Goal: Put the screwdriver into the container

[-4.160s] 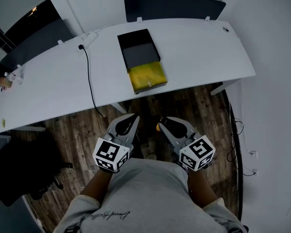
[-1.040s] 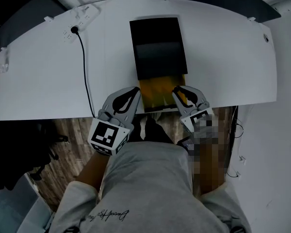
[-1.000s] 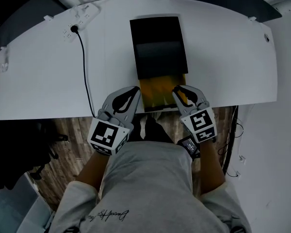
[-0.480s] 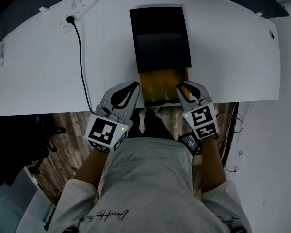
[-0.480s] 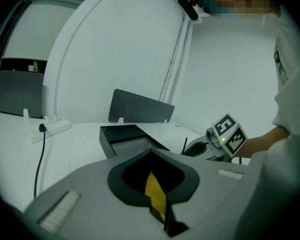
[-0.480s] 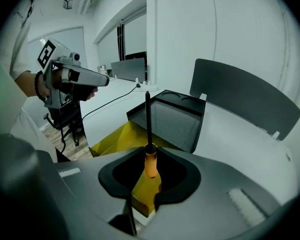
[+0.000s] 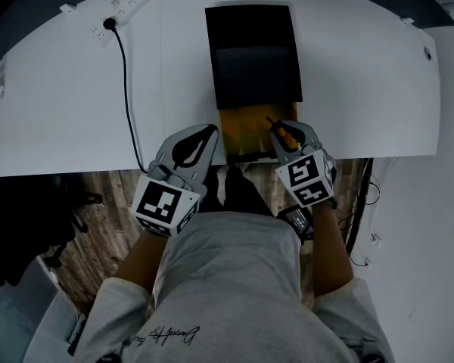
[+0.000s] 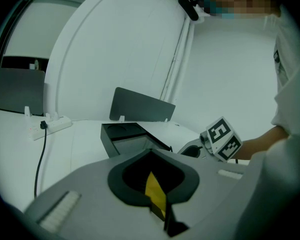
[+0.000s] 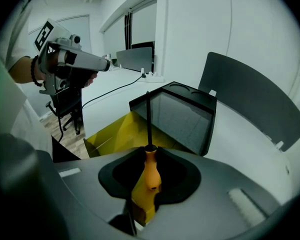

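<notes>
The container is a black box (image 7: 253, 51) on the white table (image 7: 363, 89), with its yellow drawer (image 7: 246, 131) pulled out toward the table's near edge. My right gripper (image 7: 277, 128) is shut on the screwdriver (image 7: 282, 134). It grips the orange handle (image 9: 150, 173), and the dark shaft (image 9: 148, 119) points forward and down over the drawer (image 9: 117, 131) in front of the box (image 9: 182, 114). My left gripper (image 7: 210, 133) hovers just left of the drawer with its jaws together and nothing in them. Only a sliver of yellow (image 8: 155, 194) shows through its jaws.
A white power strip (image 7: 125, 10) lies at the far left of the table, its black cable (image 7: 127, 89) running to the near edge. A dark panel (image 9: 250, 99) stands behind the table. Wooden floor (image 7: 113, 218) and the person's torso (image 7: 227, 278) lie below the edge.
My right gripper has sunk and tipped further down with the screwdriver, bringing the shaft over the yellow drawer. The left gripper has stayed about where it was.
</notes>
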`<state>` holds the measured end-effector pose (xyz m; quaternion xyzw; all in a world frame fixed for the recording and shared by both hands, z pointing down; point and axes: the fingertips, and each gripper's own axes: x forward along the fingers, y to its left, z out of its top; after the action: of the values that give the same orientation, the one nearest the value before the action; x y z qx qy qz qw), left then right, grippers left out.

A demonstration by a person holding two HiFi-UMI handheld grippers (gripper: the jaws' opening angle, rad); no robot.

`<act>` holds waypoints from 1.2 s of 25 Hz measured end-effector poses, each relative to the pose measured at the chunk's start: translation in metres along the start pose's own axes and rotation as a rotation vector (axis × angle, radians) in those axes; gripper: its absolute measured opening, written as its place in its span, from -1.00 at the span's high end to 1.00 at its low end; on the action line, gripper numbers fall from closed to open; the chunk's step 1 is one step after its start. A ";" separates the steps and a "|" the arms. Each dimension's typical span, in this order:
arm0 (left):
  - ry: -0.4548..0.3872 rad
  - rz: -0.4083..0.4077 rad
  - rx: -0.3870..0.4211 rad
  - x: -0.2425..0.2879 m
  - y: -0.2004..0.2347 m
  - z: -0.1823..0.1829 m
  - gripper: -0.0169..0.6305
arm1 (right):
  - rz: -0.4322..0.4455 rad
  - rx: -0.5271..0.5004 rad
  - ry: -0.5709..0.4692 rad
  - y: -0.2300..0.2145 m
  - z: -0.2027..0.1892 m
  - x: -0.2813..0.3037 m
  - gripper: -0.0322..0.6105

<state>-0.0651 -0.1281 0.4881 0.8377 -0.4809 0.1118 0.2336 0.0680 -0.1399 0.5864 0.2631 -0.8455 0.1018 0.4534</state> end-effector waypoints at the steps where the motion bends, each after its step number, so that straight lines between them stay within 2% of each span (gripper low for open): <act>1: 0.003 0.001 -0.002 0.000 0.000 -0.001 0.95 | 0.005 -0.014 0.009 0.001 0.001 0.004 0.62; 16: 0.010 0.025 -0.023 -0.007 0.015 -0.009 0.95 | 0.088 -0.222 0.175 0.021 -0.008 0.050 0.62; 30: 0.015 0.027 -0.040 -0.008 0.022 -0.014 0.95 | 0.116 -0.232 0.287 0.021 -0.016 0.071 0.61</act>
<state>-0.0875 -0.1245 0.5032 0.8253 -0.4926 0.1118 0.2525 0.0358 -0.1404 0.6549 0.1426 -0.7919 0.0663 0.5900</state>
